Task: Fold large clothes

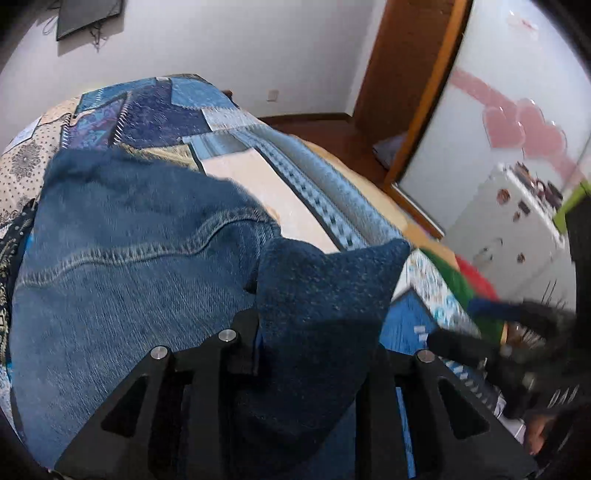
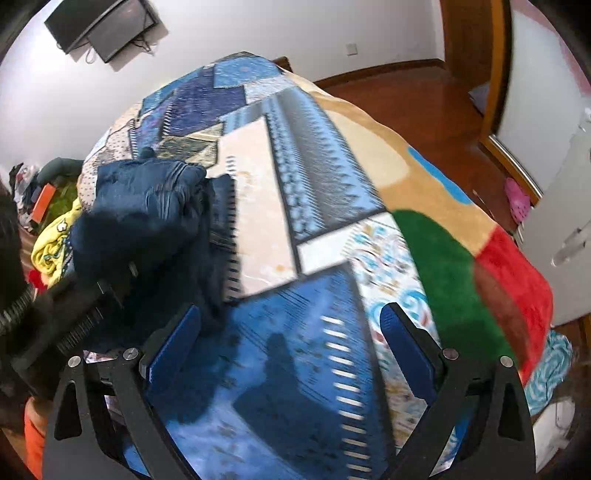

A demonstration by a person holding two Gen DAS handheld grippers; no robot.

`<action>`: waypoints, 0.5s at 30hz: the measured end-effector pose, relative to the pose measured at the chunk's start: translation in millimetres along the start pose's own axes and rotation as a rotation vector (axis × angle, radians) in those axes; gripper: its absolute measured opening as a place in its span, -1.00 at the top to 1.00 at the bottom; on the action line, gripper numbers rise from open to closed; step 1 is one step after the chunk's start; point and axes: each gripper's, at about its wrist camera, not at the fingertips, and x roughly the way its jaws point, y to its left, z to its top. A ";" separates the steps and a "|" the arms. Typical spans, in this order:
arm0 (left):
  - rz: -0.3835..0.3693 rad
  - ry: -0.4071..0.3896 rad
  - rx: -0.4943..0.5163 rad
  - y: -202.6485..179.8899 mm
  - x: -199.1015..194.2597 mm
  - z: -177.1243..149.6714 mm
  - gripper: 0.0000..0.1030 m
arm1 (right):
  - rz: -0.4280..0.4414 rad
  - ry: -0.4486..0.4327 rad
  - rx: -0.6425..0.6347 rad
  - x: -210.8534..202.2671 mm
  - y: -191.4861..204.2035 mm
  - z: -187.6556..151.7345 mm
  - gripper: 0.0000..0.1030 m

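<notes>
A blue denim garment [image 1: 122, 258] with orange stitching lies bunched on the patterned bed. My left gripper [image 1: 314, 332] is shut on a fold of its darker denim, which stands up between the jaws and hides the fingertips. In the right wrist view the same garment [image 2: 147, 206] sits at the left as a dark blue bundle. My right gripper [image 2: 291, 332] is open and empty, its blue pads [image 2: 402, 347] spread wide above the bedspread, to the right of the denim. The left gripper's black body [image 2: 62, 325] shows at the left edge there.
The bed is covered by a patchwork blue, beige, green and red blanket [image 2: 332, 206]. Yellow clothing [image 2: 55, 243] lies beyond the denim at the left. A wooden floor [image 2: 424, 99], door frame [image 1: 417, 92] and white cabinet [image 1: 517, 221] stand to the right. A TV [image 2: 99, 26] hangs on the wall.
</notes>
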 end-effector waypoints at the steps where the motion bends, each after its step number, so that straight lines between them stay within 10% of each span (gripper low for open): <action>1: 0.004 0.001 0.007 -1.0 -1.0 -1.8 0.57 | -0.005 0.001 0.002 -0.2 -2.9 -2.3 -0.89; 8: -0.047 0.088 0.002 -9.6 -21.8 3.5 -0.43 | -0.010 -0.027 -0.023 -17.5 9.4 -3.8 -0.89; 15: 0.060 0.005 -0.043 27.3 -83.3 -5.5 -0.59 | 0.020 -0.125 -0.096 -42.4 39.8 12.9 -0.89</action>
